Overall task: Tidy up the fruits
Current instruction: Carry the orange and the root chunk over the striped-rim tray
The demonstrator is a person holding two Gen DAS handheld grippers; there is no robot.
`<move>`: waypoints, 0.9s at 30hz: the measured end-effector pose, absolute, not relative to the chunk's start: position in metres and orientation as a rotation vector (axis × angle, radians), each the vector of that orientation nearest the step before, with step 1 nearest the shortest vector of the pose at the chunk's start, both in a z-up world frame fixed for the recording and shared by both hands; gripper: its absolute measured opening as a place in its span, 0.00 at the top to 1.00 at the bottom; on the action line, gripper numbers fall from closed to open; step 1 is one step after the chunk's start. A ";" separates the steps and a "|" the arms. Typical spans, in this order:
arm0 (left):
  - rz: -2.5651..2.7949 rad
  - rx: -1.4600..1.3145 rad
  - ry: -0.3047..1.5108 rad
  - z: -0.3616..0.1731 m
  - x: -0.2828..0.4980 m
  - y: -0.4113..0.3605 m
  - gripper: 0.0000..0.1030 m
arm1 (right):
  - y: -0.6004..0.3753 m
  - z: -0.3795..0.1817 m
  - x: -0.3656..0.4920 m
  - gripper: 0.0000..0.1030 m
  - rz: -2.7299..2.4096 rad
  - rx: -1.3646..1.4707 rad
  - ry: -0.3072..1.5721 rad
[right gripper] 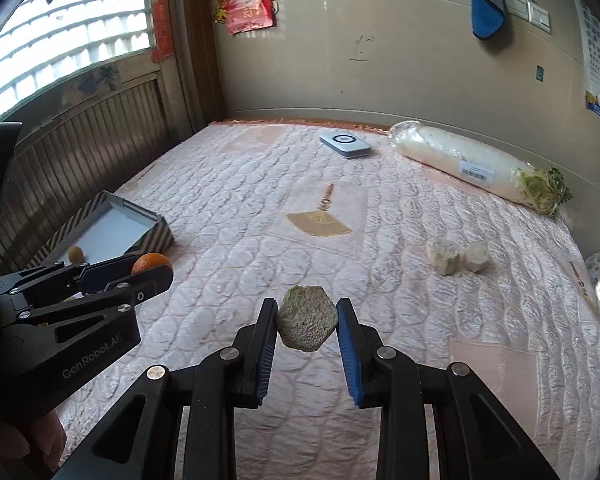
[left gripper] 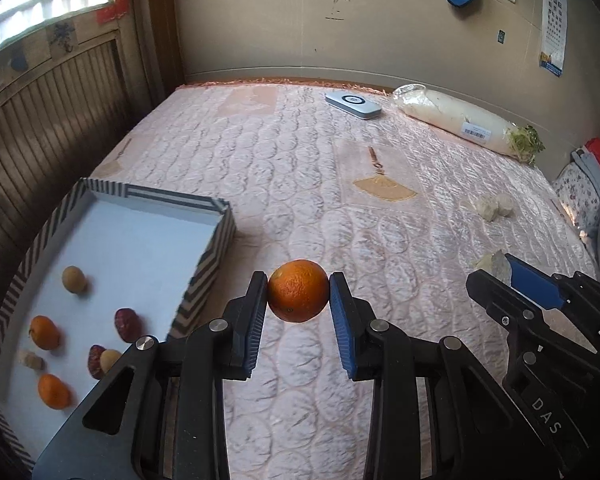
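Fruits lie partly gathered in the shallow rectangular box with black-and-white striped walls and a white floor [left gripper: 204,258], which sits at the left edge of the pale pink quilted mattress [left gripper: 300,168], close against the slatted wooden wall panel [left gripper: 40,128]: two small orange citrus fruits [left gripper: 44,332], two dark red wrinkled fruits [left gripper: 127,323] and a few small tan ones rest on its floor, with much bare white floor toward its far end. The left gripper [left gripper: 299,294] points downward and forward over the mattress, just right of the box's near corner, its blue-padded fingers [left gripper: 342,312] pinching a round orange citrus fruit [left gripper: 298,296] clear of the quilt. The right gripper [right gripper: 307,320] is angled down in the same way, just beside the left one and to its right, its fingers clamped on a rough grey-green hexagonal lump [right gripper: 307,322] lifted above the mattress. In the left wrist view that gripper's black linkage crosses the lower right corner. Ahead of both, the quilt lies open as far as the back wall; two pale knobbly lumps [right gripper: 458,258] sit to the right, a long white radish in clear plastic wrap with green tops [right gripper: 472,164] lies along the far right, and a flat white rectangular device [right gripper: 345,145] rests near the far edge.
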State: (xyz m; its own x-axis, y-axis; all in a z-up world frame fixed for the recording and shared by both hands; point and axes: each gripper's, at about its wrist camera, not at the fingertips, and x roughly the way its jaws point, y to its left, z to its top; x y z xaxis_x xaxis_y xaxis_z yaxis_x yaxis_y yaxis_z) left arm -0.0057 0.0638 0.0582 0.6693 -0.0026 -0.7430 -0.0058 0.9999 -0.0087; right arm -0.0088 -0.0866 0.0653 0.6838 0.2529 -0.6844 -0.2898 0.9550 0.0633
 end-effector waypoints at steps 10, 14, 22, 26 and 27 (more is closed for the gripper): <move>0.111 -0.052 0.806 0.069 -0.032 0.129 0.70 | -0.023 0.064 -0.019 0.72 0.406 -0.095 0.764; 0.139 -0.070 0.803 0.070 -0.038 0.149 0.70 | 0.000 0.068 -0.020 0.72 0.440 -0.119 0.755; 0.184 -0.097 0.803 0.069 -0.053 0.183 0.70 | 0.041 0.071 -0.022 0.72 0.505 -0.162 0.750; 0.202 -0.109 0.808 0.065 -0.058 0.196 0.70 | 0.061 0.071 -0.022 0.72 0.538 -0.190 0.748; 0.205 -0.111 0.810 0.064 -0.059 0.199 0.70 | 0.066 0.071 -0.022 0.72 0.547 -0.195 0.750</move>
State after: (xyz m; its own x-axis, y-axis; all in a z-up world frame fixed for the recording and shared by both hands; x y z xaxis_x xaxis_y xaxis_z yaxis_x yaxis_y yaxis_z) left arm -0.0589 0.1992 0.0642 0.6710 0.1395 -0.7282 -0.2242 0.9743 -0.0200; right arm -0.0221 0.0659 0.0711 0.6005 0.4008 -0.6919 -0.5366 0.8435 0.0229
